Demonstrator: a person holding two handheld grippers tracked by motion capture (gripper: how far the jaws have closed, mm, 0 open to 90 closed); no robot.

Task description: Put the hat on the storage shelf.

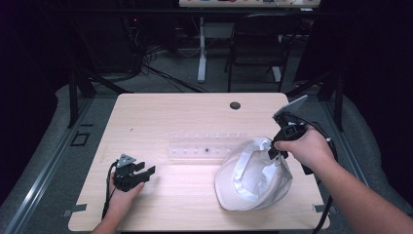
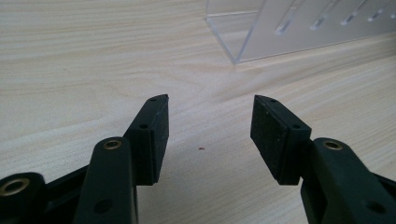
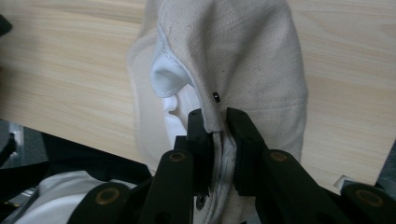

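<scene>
- While the right hand-held gripper (image 1: 273, 151) pinches the rim of a white fabric cap (image 1: 253, 176), the cap rests on the pale wooden bench (image 1: 160, 112), right of centre.
- Left hand-held gripper (image 1: 144, 170) sits low over the bench, jaws wide apart, holding nothing.
- Clear acrylic rack (image 1: 204, 145) lies just behind the cap.

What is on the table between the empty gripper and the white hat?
Nothing: the high view shows bare wood between the left gripper and the hat. The clear rack lies farther back.
</scene>
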